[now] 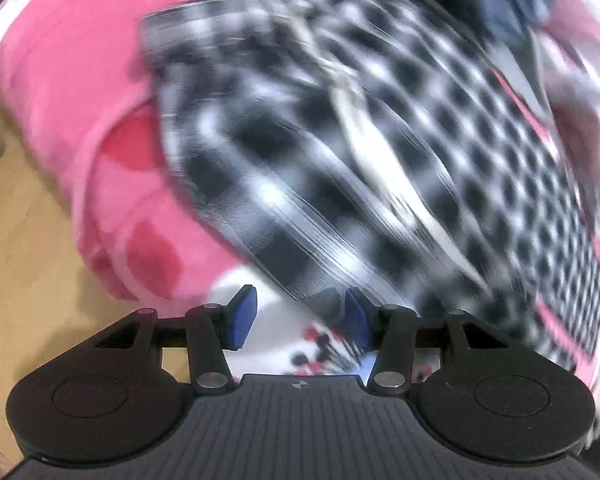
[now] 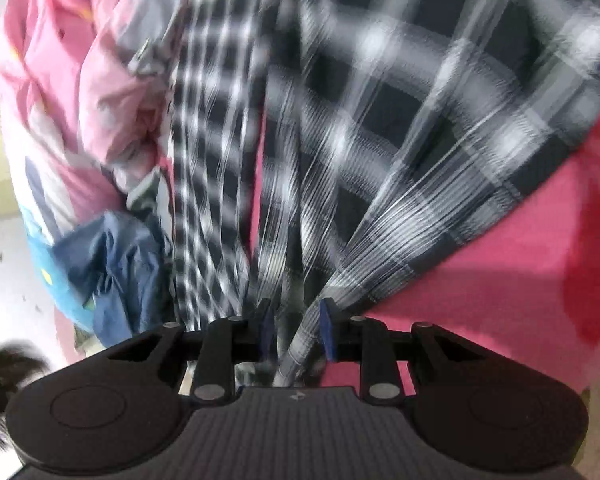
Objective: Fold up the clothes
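Note:
A black-and-white checked garment (image 1: 340, 140) with a white cord (image 1: 360, 120) lies blurred across pink bedding (image 1: 60, 80). My left gripper (image 1: 300, 316) hangs over its near edge. The blue pads (image 1: 244, 316) stand apart and only white printed cloth shows between them, so it is open. In the right wrist view the same checked garment (image 2: 380, 120) fans out from my right gripper (image 2: 297, 330). That gripper is shut on a gathered fold of it, which runs down between the pads (image 2: 327, 332).
A crumpled blue garment (image 2: 116, 264) and a pink-and-white padded one (image 2: 60, 80) lie left of the checked cloth. Pink bedding (image 2: 500, 260) spreads to the right. Wooden floor (image 1: 20, 240) shows at the left. A dark blurred shape (image 2: 4, 368) sits at the lower left.

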The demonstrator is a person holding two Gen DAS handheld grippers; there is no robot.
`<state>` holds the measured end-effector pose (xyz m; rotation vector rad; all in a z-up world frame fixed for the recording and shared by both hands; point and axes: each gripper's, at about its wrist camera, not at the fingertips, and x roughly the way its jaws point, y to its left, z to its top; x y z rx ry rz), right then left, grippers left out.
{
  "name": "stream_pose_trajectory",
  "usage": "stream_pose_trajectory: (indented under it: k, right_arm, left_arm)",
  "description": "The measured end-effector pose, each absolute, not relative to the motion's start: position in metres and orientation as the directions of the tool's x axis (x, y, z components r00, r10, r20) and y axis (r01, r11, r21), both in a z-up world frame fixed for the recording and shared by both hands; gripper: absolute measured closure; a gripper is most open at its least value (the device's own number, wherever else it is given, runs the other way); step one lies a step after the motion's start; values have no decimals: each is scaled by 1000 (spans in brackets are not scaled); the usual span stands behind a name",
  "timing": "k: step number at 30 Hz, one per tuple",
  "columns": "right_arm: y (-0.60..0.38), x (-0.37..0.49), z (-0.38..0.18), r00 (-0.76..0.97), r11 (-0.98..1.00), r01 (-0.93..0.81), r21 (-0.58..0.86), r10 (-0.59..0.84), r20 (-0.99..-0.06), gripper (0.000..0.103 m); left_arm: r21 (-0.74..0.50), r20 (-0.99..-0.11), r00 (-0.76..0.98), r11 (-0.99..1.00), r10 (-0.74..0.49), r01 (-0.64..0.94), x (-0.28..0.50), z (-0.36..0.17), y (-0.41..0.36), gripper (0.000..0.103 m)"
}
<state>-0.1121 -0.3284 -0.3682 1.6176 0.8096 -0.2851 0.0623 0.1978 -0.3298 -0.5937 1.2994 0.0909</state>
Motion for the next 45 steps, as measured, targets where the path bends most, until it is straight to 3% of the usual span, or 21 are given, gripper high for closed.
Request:
stream_pose_trajectory:
  k: [5, 10, 13, 15, 16, 17, 22, 24, 28, 31, 33, 35, 36, 43, 45]
  right_arm:
    - [-332, -120, -372, 723, -96, 676, 731, 279, -632, 75]
    - [-334, -142, -365, 720, -160, 694, 702, 148, -678, 75]
    - [-339, -152, -369, 702, -198, 708, 678, 93, -706, 75]
    - [-343, -148, -375, 688, -193, 721, 665, 91, -720, 75]
    - [-345, -142, -375, 691, -166, 720, 673, 93, -717, 82]
    - [-347, -134, -370, 709, -127, 705, 698, 96, -698, 101]
    - [-352, -122, -306, 791, 76, 600, 797, 94, -604, 103]
    - [-350, -141, -294, 755, 88, 641, 762, 106, -647, 103]
    - [-341, -179, -319, 597, 30, 793, 609, 163, -786, 103]
    - [-337, -184, -340, 605, -46, 791, 611, 209, -768, 100]
    - [-339, -181, -345, 650, -90, 757, 647, 192, -735, 88]
    - [-344, -177, -346, 664, -126, 748, 652, 156, -731, 52]
    - [-346, -177, -345, 664, -145, 748, 648, 139, -735, 50]
    - [-365, -198, -364, 632, -290, 746, 599, 26, -774, 50]
    - [-374, -196, -371, 623, -262, 751, 606, -22, -782, 66]
  left_arm:
    - [-431, -896, 350, 726, -274, -536, 70, -351, 219, 55]
    - [-453, -884, 380, 697, -271, -556, 72, -355, 218, 58]
    - [-473, -873, 403, 674, -273, -567, 69, -355, 220, 74]
    - [-492, -860, 429, 666, -275, -561, 72, -350, 221, 97]
    - [-505, -851, 445, 664, -278, -551, 74, -345, 221, 98]
    - [-518, -842, 461, 662, -281, -542, 77, -341, 220, 99]
    - [-682, -708, 588, 593, -391, -428, 86, -290, 228, 99]
    - [-665, -728, 556, 612, -402, -429, 81, -282, 233, 99]
    - [-510, -855, 388, 688, -343, -516, 67, -308, 241, 99]
    - [-470, -880, 353, 693, -319, -546, 65, -325, 245, 99]
    - [-478, -875, 362, 690, -321, -543, 70, -326, 244, 99]
    - [-485, -870, 374, 696, -322, -529, 74, -323, 242, 99]
    - [-489, -867, 380, 699, -323, -522, 75, -320, 242, 99]
    - [-534, -835, 441, 680, -329, -503, 87, -307, 245, 99]
    - [-533, -834, 445, 682, -326, -501, 87, -306, 245, 99]
